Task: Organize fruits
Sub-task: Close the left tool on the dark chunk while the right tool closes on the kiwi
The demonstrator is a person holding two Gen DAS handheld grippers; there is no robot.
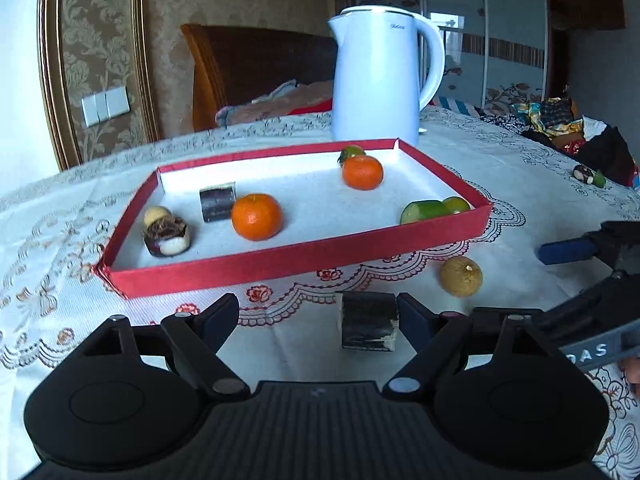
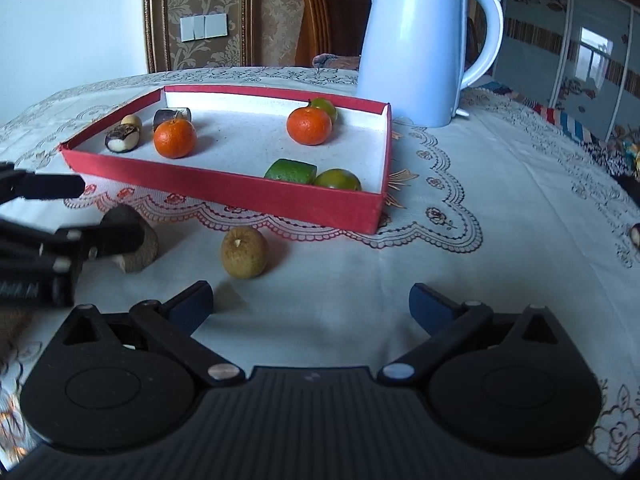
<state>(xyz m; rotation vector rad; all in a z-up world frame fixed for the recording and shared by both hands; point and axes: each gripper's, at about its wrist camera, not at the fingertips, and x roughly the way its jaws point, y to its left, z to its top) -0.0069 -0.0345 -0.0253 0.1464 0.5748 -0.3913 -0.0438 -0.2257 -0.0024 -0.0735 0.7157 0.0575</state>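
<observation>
my left gripper (image 1: 318, 316) gapes around the dark cane chunk (image 1: 369, 321) before the red tray (image 1: 304, 258) — stiff, light; pinch its bark sides — right gripper (image 2: 312, 300) spread, empty.

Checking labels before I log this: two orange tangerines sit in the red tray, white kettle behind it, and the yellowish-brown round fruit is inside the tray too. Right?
One error: the yellowish-brown round fruit lies on the tablecloth in front of the red tray, not inside it, as the right wrist view shows. Two orange tangerines do sit in the tray, white kettle behind.
</observation>
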